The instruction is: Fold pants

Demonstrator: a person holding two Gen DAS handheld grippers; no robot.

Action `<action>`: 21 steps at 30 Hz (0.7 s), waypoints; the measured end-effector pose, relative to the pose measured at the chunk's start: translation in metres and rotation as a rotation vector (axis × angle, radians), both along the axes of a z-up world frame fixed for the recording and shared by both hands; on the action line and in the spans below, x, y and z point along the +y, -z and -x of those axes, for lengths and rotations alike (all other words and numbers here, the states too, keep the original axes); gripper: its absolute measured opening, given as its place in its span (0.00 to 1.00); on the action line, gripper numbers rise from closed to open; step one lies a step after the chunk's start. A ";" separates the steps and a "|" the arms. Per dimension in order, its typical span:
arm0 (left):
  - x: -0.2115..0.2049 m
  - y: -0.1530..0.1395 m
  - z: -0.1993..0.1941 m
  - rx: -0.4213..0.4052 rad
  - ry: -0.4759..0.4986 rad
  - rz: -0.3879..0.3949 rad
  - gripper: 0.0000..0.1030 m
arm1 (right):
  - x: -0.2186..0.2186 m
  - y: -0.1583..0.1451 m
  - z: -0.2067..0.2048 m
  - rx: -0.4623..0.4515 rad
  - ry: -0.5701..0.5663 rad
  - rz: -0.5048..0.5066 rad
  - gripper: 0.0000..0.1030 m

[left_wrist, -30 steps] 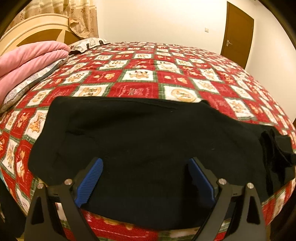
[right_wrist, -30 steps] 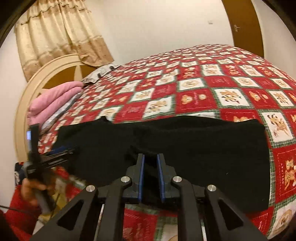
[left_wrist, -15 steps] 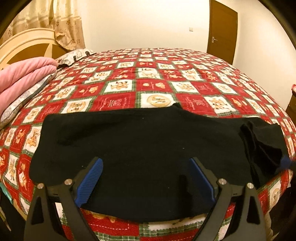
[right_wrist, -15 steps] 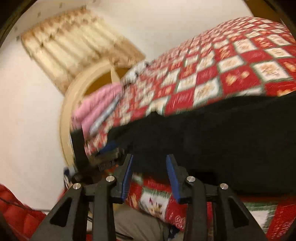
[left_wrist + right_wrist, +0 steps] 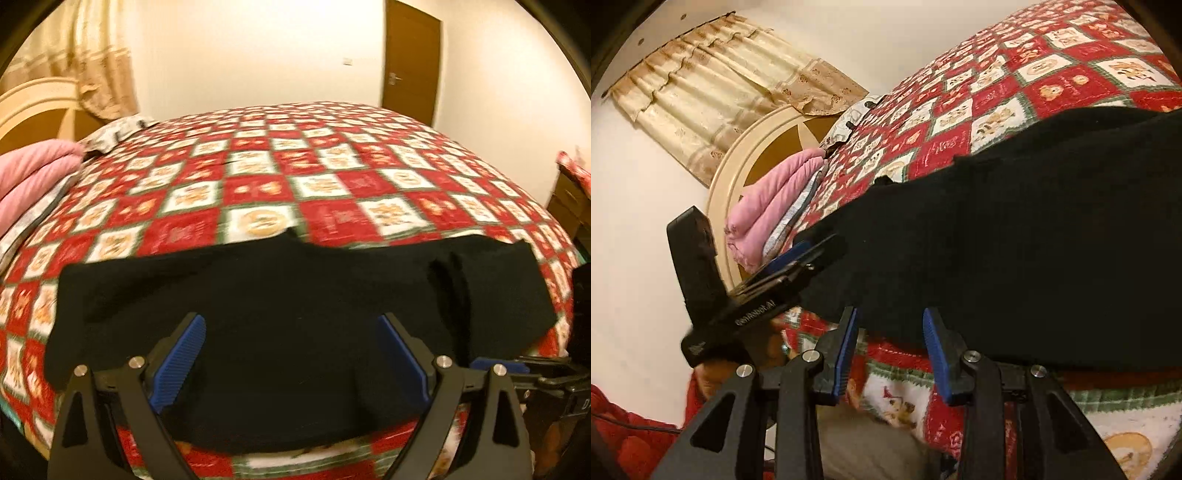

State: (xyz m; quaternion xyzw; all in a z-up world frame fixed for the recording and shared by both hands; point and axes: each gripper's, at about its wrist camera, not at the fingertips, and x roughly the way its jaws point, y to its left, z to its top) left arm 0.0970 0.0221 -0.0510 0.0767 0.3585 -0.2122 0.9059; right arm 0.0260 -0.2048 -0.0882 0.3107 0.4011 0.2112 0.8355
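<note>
Black pants [image 5: 288,317] lie spread flat across the near edge of the bed, with a small fold at their right end [image 5: 458,280]. My left gripper [image 5: 291,354] is wide open just above the pants' near edge, holding nothing. My right gripper [image 5: 891,347] is open at the pants' lower edge [image 5: 1015,258], with no cloth between its blue pads. In the right wrist view the left gripper [image 5: 798,258] shows at the pants' left end. In the left wrist view the right gripper [image 5: 517,369] shows at the far right.
The bed has a red and white patchwork quilt [image 5: 295,177]. Folded pink bedding [image 5: 33,173] and a pillow [image 5: 118,131] lie by the cream headboard [image 5: 757,147]. A brown door [image 5: 412,62] stands at the back, and a wooden cabinet [image 5: 569,199] at the right.
My right gripper was shut on the pants a second ago; it has let go, opened and swung down to the left along the near edge. My left gripper drew back slightly, still open.
</note>
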 end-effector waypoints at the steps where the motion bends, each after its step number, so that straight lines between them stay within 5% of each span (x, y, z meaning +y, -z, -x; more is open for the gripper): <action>1: -0.007 -0.002 0.000 0.000 0.024 0.007 0.93 | -0.006 -0.005 0.003 -0.011 0.020 0.018 0.38; 6: -0.051 -0.007 -0.006 0.045 0.149 0.066 0.93 | -0.085 -0.042 0.039 -0.104 0.263 0.134 0.38; 9: -0.076 -0.002 -0.010 0.104 0.199 0.114 0.93 | -0.147 -0.050 0.061 -0.103 0.469 0.179 0.66; 11: -0.092 0.004 -0.012 0.142 0.225 0.122 0.93 | -0.173 -0.046 0.064 -0.084 0.529 0.188 0.69; 19: -0.110 0.026 -0.017 0.225 0.179 0.111 0.92 | -0.195 -0.014 0.025 0.003 0.491 0.223 0.68; 21: -0.113 0.025 -0.016 0.227 0.192 0.120 0.81 | -0.190 -0.004 0.014 0.015 0.462 0.246 0.67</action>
